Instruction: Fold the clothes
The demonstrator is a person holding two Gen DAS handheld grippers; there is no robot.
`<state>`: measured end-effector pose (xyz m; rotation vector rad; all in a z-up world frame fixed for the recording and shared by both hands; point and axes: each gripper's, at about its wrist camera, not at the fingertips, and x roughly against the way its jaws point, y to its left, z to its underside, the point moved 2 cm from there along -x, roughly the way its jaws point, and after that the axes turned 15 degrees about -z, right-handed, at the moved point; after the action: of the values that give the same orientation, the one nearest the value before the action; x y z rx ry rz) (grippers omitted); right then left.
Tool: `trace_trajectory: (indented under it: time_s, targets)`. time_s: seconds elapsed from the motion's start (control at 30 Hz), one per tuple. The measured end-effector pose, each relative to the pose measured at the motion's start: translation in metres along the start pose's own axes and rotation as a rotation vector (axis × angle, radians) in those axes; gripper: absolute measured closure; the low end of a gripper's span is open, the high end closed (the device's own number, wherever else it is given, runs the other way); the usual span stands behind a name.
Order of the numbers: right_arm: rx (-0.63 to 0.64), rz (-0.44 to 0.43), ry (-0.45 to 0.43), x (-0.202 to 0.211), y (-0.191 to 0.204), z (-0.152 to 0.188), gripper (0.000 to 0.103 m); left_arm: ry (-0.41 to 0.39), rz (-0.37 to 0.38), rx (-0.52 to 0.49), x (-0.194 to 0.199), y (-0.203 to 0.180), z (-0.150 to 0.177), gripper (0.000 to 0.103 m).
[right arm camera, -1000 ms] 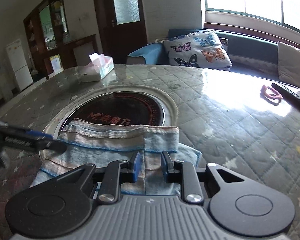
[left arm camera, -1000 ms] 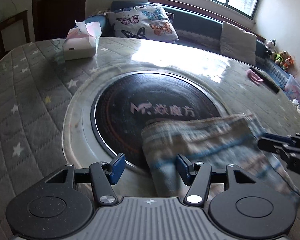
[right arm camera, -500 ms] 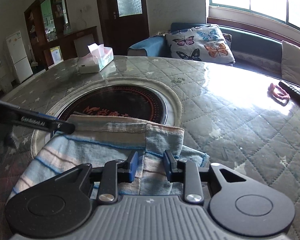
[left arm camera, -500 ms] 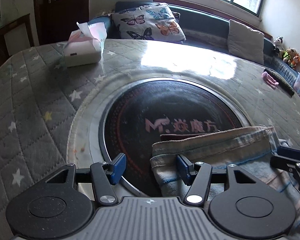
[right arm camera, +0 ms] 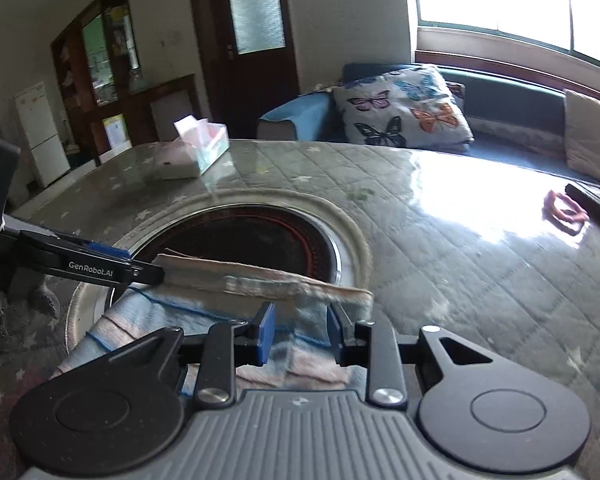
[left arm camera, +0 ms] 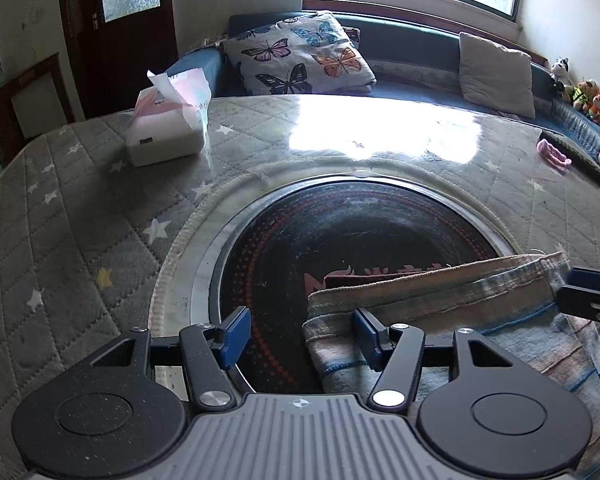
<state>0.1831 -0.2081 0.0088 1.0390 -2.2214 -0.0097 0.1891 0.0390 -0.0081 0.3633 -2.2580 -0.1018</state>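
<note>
Here the striped cloth (left arm camera: 440, 312) lies folded on the table (left arm camera: 80, 240), overlapping the near edge of the dark round plate (left arm camera: 340, 240). The left tool (left arm camera: 298, 334) stands wide, holding nothing; the right tool (right arm camera: 300, 334) stands narrower over the cloth, gripping nothing.

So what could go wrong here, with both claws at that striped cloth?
1. The left claw stands wide open, with only the cloth's corner between its pads; the striped cloth may slip out when it closes, undoing the fold.
2. The right claw has only a narrow strip of cloth between its fingers, apparently unpinched, so one side may sag and the fold go crooked.
3. The cloth lies partly over the dark round plate; dragging it could bunch it at the raised rim.
</note>
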Motion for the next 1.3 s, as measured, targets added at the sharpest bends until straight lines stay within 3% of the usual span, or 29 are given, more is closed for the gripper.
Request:
trace_trajectory:
  time_s: [0.2, 0.4, 0.8, 1.07, 1.17, 1.3]
  targets:
    - [-0.032, 0.005, 0.051, -0.029, -0.014, 0.0, 0.077, 0.009, -0.006, -0.007, -0.006, 0.001, 0.0, 0.037]
    - [-0.035, -0.008, 0.034, -0.014, -0.01, -0.003, 0.076, -0.018, 0.004, -0.019, 0.013, 0.002, 0.002, 0.035]
    - [0.074, -0.089, 0.048, 0.05, 0.047, 0.03, 0.076, -0.097, 0.179, -0.099, 0.087, -0.015, 0.058, 0.031]
    - [0.092, -0.103, 0.026, 0.081, 0.067, 0.064, 0.076, -0.127, 0.139, -0.141, 0.105, -0.011, 0.097, 0.031]
    - [0.05, -0.086, 0.039, 0.077, 0.06, 0.077, 0.076, -0.125, 0.091, -0.168, 0.1, -0.01, 0.109, 0.031]
    - [0.04, -0.087, 0.022, 0.072, 0.053, 0.088, 0.077, -0.119, 0.083, -0.147, 0.095, -0.004, 0.114, 0.03]
